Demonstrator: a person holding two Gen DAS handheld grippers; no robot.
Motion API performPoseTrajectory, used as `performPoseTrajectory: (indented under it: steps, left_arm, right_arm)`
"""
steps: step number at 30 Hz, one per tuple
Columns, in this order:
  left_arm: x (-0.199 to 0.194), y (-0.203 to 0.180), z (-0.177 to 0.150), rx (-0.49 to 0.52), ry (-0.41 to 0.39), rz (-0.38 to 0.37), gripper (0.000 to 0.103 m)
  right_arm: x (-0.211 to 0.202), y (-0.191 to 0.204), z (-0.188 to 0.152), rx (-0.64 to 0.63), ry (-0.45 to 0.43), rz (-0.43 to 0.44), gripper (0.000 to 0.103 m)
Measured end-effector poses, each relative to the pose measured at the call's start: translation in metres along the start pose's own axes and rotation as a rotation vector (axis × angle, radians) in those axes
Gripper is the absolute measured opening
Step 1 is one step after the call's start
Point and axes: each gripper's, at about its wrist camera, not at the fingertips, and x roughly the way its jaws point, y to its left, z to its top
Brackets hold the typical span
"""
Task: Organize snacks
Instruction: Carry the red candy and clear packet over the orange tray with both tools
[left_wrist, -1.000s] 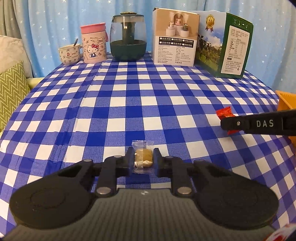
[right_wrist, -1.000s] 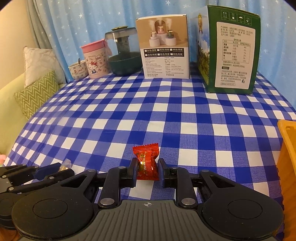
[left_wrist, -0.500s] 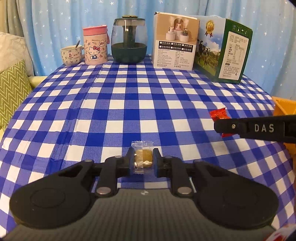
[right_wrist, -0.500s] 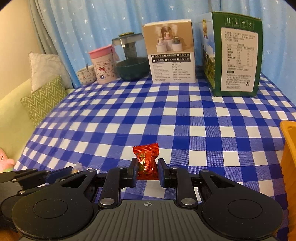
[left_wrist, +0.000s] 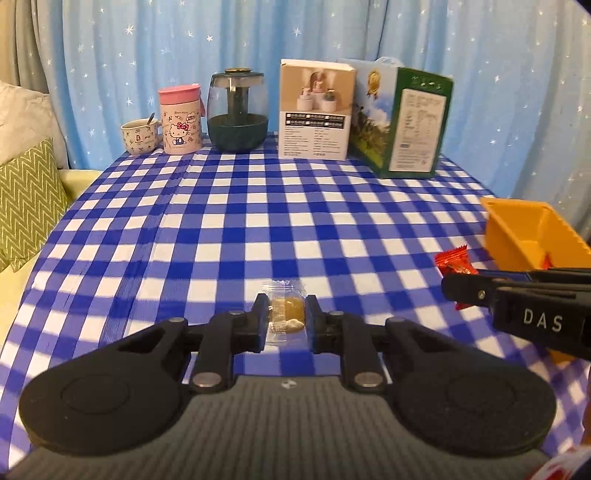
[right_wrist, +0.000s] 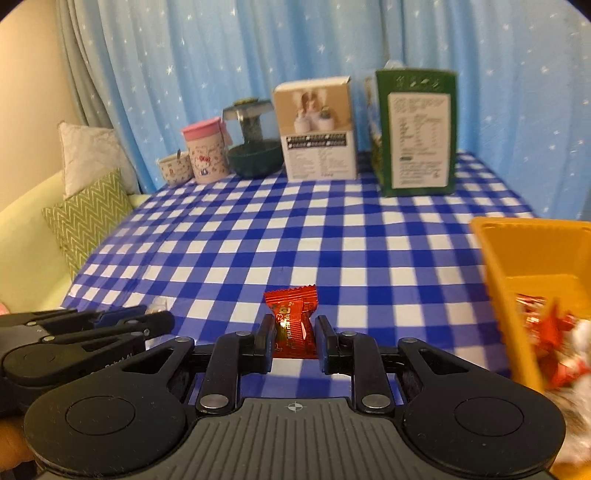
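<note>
Two grippers: left gripper (left_wrist: 286, 320) clamps clear-wrapped candy (left_wrist: 284, 314); right gripper (right_wrist: 294, 339) clamps red candy (right_wrist: 293, 321), lower centre.

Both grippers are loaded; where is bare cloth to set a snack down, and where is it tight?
The checked tablecloth is bare across its middle, from the back row (mug, pink cup, glass jar, white box, green carton) to the fingers. It is crowded on the right, where the orange bin holds wrapped sweets.
</note>
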Motion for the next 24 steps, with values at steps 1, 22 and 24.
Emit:
performPoseTrajectory:
  steps: [1, 22, 24]
  left_arm:
    - [-0.010, -0.004, -0.002, -0.001, -0.002, -0.004, 0.018]
    - [-0.153, -0.064, -0.045, 0.018, -0.040, -0.071, 0.018]
    - [-0.161, -0.068, -0.049, 0.022, -0.043, -0.082, 0.018]
  right_arm:
    - [-0.008, -0.001, -0.001, -0.001, -0.004, -0.003, 0.023]
    - [-0.178, -0.001, -0.042, 0.027, -0.083, -0.061, 0.023]
    - [-0.188, 0.000, -0.050, 0.023, -0.082, -0.068, 0.023]
